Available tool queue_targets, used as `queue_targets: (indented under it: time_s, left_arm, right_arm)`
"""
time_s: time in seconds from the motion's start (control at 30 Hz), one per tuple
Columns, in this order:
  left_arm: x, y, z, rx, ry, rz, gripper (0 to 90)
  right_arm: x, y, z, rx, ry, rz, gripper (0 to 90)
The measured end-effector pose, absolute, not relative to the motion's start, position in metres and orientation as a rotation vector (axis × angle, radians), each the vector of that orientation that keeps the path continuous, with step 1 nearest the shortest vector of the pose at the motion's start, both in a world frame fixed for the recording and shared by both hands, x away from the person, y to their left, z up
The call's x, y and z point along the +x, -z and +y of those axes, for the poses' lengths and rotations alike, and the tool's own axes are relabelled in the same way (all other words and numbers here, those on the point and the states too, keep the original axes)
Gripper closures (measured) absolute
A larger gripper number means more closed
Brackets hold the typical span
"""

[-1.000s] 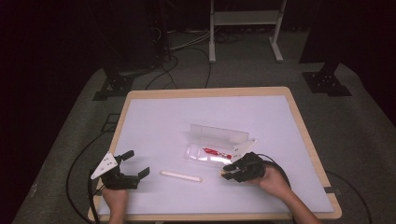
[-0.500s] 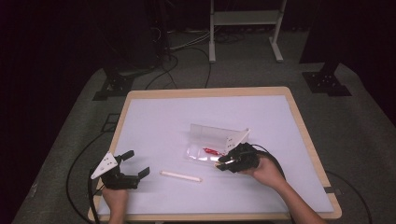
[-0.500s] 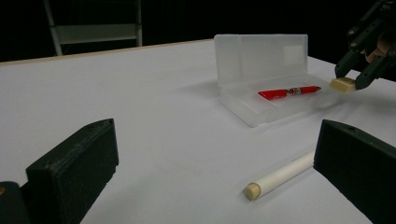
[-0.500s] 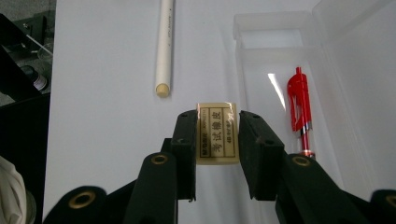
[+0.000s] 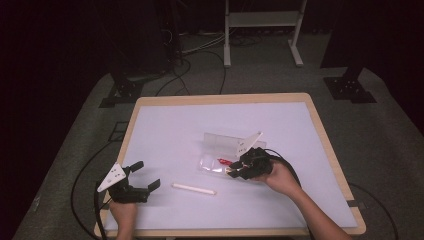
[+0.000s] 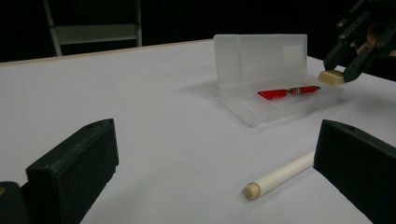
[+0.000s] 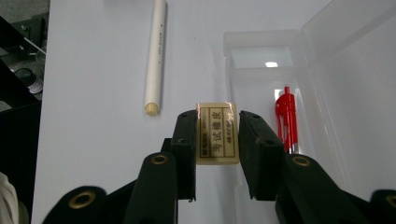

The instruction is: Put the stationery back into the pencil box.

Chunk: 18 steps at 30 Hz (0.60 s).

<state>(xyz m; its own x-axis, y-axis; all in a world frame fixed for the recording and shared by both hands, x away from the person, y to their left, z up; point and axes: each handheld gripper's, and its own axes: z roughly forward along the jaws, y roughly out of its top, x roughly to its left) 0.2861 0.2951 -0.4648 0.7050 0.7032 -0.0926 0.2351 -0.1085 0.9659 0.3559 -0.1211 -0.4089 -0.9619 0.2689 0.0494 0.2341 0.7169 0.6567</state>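
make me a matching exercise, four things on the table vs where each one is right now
Things:
1. eraser
2. red pen
3. white marker
4. left tool

Places or states:
A. lying inside the open clear case
B. open, holding nothing
C. clamped in the right tool
D. lying bare on the table, between the two tools

Pairs: 1-C, 2-A, 3-D, 4-B

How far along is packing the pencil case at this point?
Done: the red pen lies inside the open clear case. In hand: the right gripper is shut on the eraser, beside the case. Left: the white pen lies on the table near the open left gripper; the lid stands open.
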Motion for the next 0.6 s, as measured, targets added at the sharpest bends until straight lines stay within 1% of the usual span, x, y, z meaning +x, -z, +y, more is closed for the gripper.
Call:
queue_targets:
  time_s: [0.6]
  left_arm:
    - [0.286, 0.465, 0.295, 1.674, -0.469, 0.763, 0.0]
  right_arm:
    - [0.368, 0.402, -0.108, 0.415, -1.082, 2.869, 67.6]
